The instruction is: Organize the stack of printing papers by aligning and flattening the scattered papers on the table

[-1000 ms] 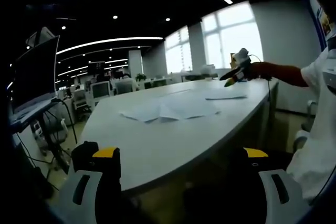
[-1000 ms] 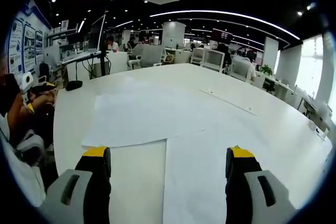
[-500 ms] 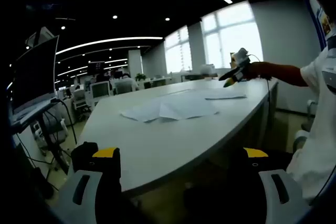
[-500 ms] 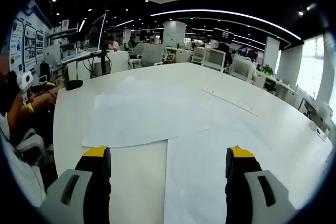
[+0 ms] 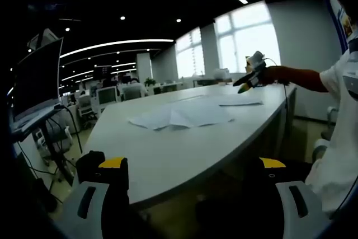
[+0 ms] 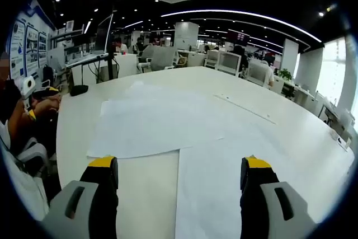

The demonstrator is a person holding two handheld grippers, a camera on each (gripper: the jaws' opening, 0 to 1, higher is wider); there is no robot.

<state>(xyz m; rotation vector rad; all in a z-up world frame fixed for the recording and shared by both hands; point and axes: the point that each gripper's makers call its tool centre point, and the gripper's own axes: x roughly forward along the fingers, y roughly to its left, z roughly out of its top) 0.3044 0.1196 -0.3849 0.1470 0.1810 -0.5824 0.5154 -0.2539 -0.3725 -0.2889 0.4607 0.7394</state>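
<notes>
White sheets of paper [image 5: 182, 117] lie scattered and overlapping on the pale surface [image 5: 168, 155] in your left gripper view, well ahead of your left gripper [image 5: 193, 174], whose fingers stand wide apart below the surface edge, holding nothing. Farther right, your right gripper [image 5: 250, 76] hovers near the far sheet [image 5: 240, 103]. In your right gripper view, papers [image 6: 156, 124] spread across the surface [image 6: 291, 132]; one sheet [image 6: 210, 194] lies between the open, empty fingers of the right gripper [image 6: 179, 180].
</notes>
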